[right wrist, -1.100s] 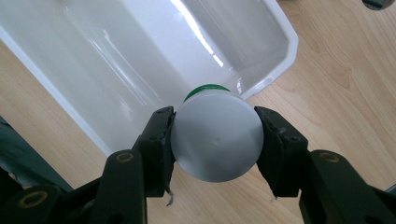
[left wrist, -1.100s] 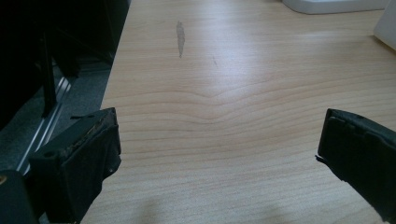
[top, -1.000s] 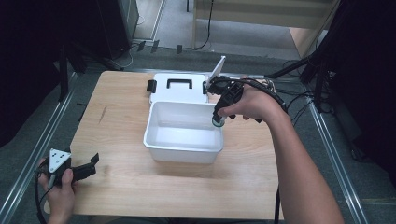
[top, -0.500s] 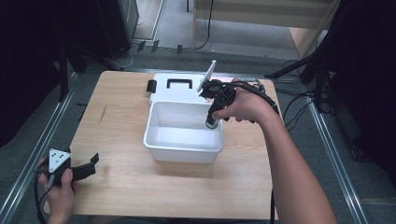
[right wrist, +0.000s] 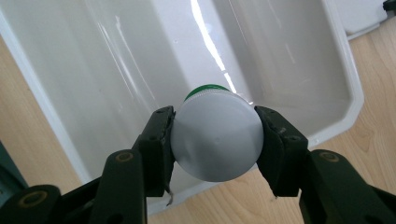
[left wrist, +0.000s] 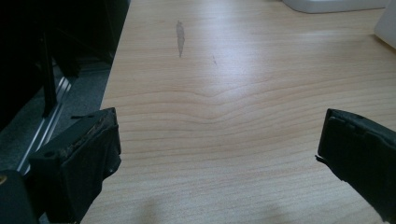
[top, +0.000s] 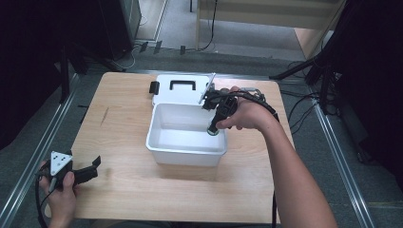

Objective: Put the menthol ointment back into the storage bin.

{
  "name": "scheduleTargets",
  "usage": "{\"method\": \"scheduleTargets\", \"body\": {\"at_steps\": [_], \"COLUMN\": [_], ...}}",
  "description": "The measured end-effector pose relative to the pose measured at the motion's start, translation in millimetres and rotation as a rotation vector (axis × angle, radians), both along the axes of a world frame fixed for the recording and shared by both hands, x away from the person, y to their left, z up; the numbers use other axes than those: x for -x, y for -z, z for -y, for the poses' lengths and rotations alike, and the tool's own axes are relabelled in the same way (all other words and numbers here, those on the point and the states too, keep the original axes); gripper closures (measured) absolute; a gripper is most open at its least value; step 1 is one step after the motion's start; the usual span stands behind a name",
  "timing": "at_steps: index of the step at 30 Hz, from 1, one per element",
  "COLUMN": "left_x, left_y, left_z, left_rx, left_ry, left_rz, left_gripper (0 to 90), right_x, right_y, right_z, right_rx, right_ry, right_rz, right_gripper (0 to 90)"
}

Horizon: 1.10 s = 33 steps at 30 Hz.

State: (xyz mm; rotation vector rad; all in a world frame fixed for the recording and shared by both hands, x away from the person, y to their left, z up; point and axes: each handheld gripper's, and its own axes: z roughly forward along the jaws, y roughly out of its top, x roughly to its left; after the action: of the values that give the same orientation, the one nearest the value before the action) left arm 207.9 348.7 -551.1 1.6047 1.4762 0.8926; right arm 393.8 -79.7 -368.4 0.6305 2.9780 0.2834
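Right gripper (right wrist: pixel 215 140) clamps a white-capped bottle (right wrist: pixel 215 142) by its cap, hanging just over the bin's (top: pixel 164 142) near-right corner, inside the rim. Lid (top: pixel 178 92) lies behind the bin. Left gripper (left wrist: pixel 219 154) idle, jaws wide, at the table's (top: pixel 123 190) edge left of the bin. Best: lower straight, clear of the wall, and release only once the base touches the floor.

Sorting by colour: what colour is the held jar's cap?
White cap, clearest in the right gripper view.
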Motion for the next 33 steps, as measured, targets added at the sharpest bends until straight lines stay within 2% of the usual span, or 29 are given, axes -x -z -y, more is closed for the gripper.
{"method": "scheduleTargets", "body": {"at_steps": [8, 18, 24, 33], "left_x": [-0.2, -0.2, -0.2, -0.2], "left_y": [0.0, 0.0, 0.1, 0.0], "left_z": [0.6, 0.6, 0.4, 0.5], "left_rx": [-0.007, -0.008, -0.008, -0.008], "left_ry": [-0.002, -0.002, -0.001, 0.001], "left_rz": [0.000, -0.003, -0.003, -0.003], "left_gripper": [0.0, 0.0, 0.0, 0.0], "right_x": [1.3, 2.5, 4.1, 5.8], "right_y": [17.8, 38.6, 48.7, 59.5], "right_z": [-1.5, -7.2, -12.9, -17.8], "right_rx": [-0.008, 0.014, 0.029, 0.031], "right_ry": [-0.051, -0.102, -0.152, -0.169], "right_rz": [0.008, 0.028, 0.061, 0.069], "right_gripper": [51.6, 51.6, 51.7, 51.6]}}
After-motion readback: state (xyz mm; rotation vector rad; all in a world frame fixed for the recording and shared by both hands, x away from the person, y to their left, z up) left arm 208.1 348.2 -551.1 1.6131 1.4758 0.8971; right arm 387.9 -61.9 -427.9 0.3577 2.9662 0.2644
